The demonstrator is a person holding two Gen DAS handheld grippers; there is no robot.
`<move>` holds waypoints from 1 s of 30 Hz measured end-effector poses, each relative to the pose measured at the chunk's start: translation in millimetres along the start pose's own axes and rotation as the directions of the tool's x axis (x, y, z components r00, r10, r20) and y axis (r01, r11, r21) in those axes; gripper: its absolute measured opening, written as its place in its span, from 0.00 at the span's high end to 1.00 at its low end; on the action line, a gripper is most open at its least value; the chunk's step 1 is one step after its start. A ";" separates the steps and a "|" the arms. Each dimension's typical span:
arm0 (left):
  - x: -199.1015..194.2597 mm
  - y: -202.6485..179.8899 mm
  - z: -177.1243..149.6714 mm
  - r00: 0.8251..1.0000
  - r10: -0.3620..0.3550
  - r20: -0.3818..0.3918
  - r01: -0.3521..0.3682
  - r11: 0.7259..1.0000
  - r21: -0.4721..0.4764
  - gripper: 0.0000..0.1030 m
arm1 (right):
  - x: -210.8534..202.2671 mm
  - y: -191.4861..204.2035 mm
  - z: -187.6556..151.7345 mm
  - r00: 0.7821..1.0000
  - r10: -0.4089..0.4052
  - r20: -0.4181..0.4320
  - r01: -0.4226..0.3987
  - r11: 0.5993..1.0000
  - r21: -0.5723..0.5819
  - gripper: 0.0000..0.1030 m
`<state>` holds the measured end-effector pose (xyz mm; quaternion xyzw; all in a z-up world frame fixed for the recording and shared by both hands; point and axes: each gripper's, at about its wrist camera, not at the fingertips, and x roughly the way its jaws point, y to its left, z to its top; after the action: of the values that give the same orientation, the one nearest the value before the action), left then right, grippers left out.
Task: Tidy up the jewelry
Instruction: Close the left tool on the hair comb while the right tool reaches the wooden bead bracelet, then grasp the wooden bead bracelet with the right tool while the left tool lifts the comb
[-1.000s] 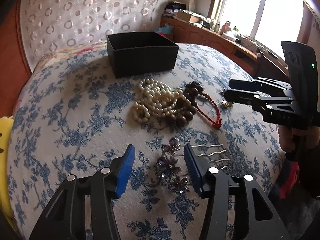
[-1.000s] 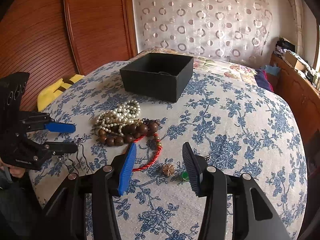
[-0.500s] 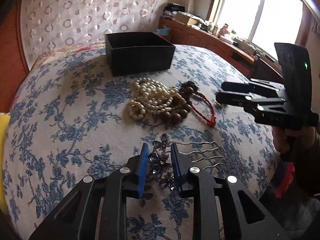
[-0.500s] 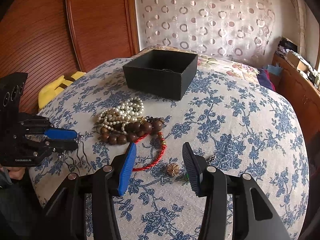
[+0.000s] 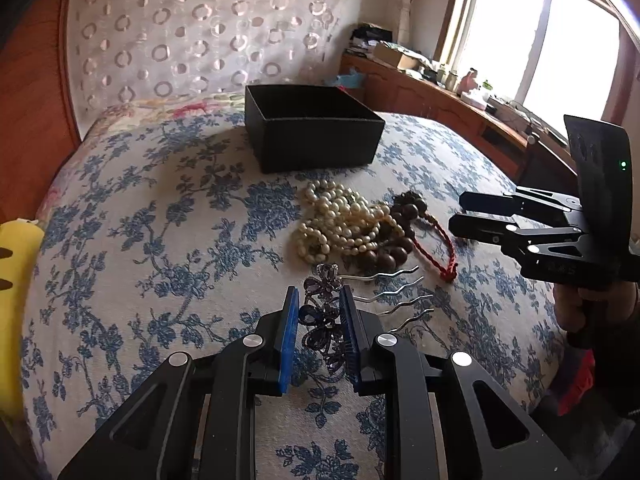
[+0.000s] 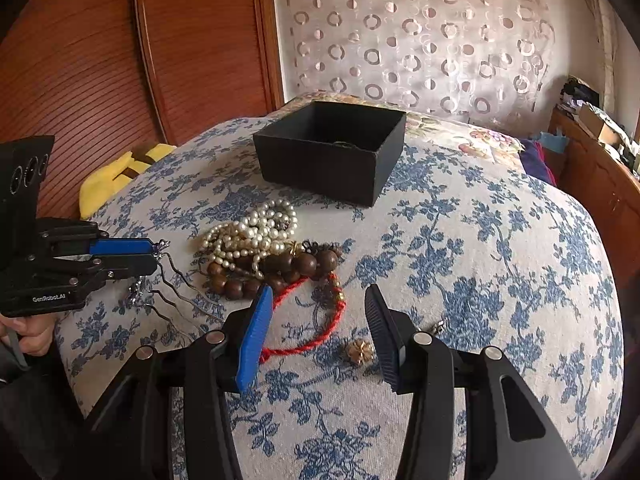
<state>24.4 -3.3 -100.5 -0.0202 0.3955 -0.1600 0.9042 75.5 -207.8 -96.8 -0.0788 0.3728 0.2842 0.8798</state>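
Note:
My left gripper [image 5: 319, 300] is shut on a purple-flowered hair comb [image 5: 322, 316] whose silver prongs [image 5: 400, 300] point right over the bed. It also shows in the right wrist view [image 6: 154, 254], holding the comb [image 6: 160, 276]. My right gripper [image 6: 318, 312] is open and empty above a red cord bracelet [image 6: 320, 320]. A pearl necklace [image 5: 340, 220] and brown wooden beads [image 5: 394, 248] lie in a pile. An open black box [image 5: 312, 132] stands behind them.
A small gold flower piece [image 6: 359, 352] and a silver piece [image 6: 440, 325] lie by the right gripper. A yellow cloth [image 6: 116, 176] lies at the bed's left edge. A wooden headboard [image 6: 160, 60] and a cluttered sideboard [image 5: 440, 92] flank the bed.
My left gripper has moved down and closed its jaws on the flowered hair comb. My right gripper has stayed open and drifted slightly over the red bracelet.

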 end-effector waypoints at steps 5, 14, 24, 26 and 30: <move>0.3 4.7 -0.7 1.000 0.014 0.007 -0.014 1.000 -0.010 0.81 | 7.2 -1.8 10.0 1.000 0.022 0.004 -0.023 1.000 0.016 0.57; 3.7 14.5 0.9 1.000 0.025 0.004 -0.025 0.999 -0.029 0.81 | 24.7 -3.5 28.0 0.999 0.036 -0.010 -0.036 0.999 0.035 0.66; 10.7 16.6 1.6 0.999 0.040 -0.013 -0.040 0.999 -0.022 0.81 | 48.7 -13.6 27.6 0.994 0.055 -0.091 -0.047 0.995 0.091 0.66; 11.9 17.3 2.2 0.999 0.042 -0.015 -0.042 0.999 -0.023 0.79 | 48.4 -14.1 27.9 0.994 0.061 -0.095 -0.051 0.994 0.099 0.66; 12.9 19.3 3.7 0.999 0.039 -0.020 -0.039 0.999 -0.027 0.77 | 47.2 -14.6 27.4 0.992 0.084 -0.098 -0.074 0.992 0.102 0.76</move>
<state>40.5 10.7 -110.2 -0.0232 0.4067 -0.1371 0.9029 126.9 -189.5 -111.5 -0.0349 0.4336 0.2959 0.8504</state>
